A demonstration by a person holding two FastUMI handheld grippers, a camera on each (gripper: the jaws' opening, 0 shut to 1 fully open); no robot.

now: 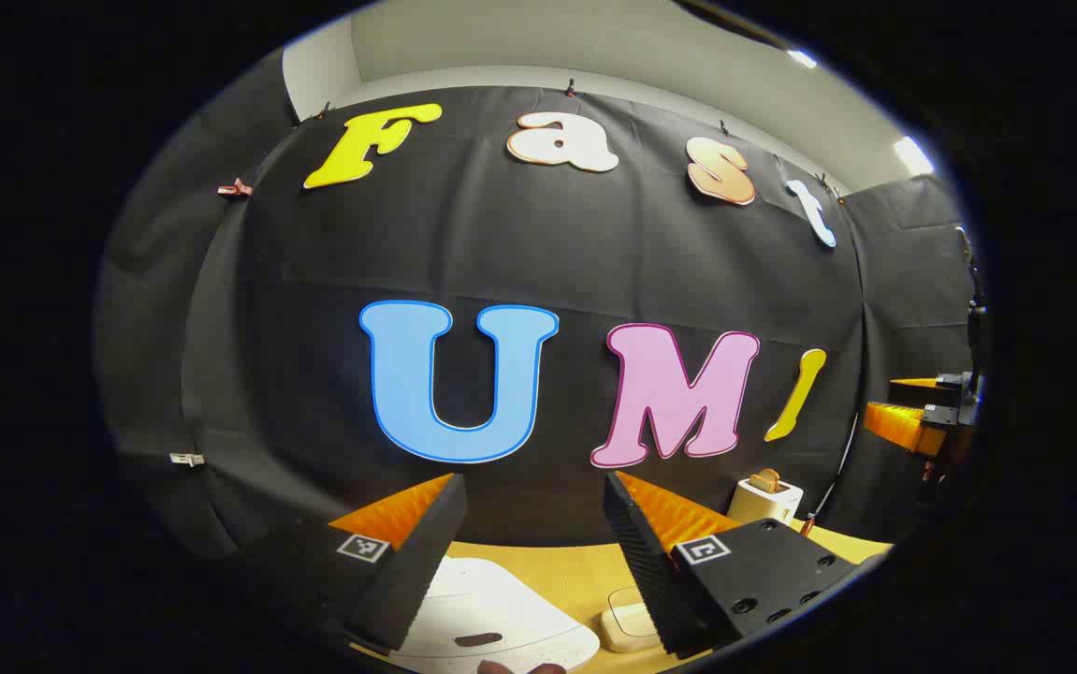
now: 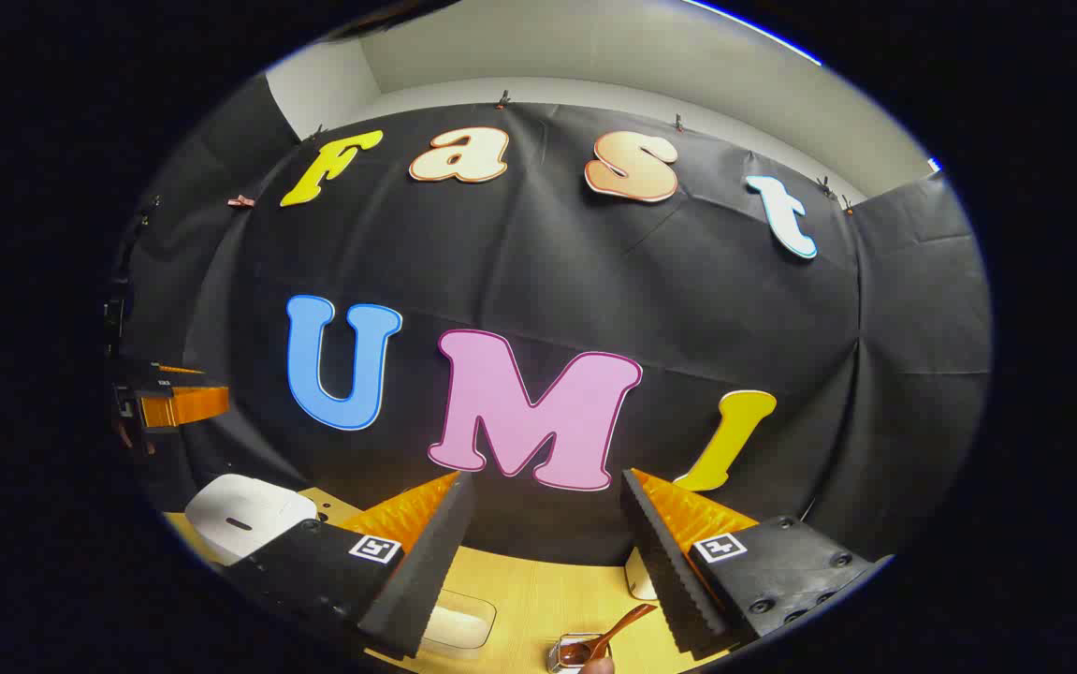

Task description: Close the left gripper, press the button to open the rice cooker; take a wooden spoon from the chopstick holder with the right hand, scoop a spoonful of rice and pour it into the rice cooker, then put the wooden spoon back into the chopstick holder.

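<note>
The white rice cooker (image 1: 482, 613) sits with its lid down just below my left gripper (image 1: 533, 482), whose fingers are open and hold nothing. A dark slot-shaped button (image 1: 479, 639) shows on the lid. Beside the cooker lies a clear container of rice (image 1: 627, 625). In the right gripper view, my right gripper (image 2: 547, 477) is open and empty above the table. Below it a wooden spoon (image 2: 611, 633) leans out of the chopstick holder (image 2: 568, 655). The rice container (image 2: 458, 622) and the rice cooker (image 2: 243, 515) lie to its left.
A white toaster (image 1: 763, 498) with bread stands at the back of the wooden table (image 1: 547, 571). It is partly hidden behind my right finger in the right gripper view. Each view catches the other gripper at its edge (image 1: 917, 412), (image 2: 173, 401).
</note>
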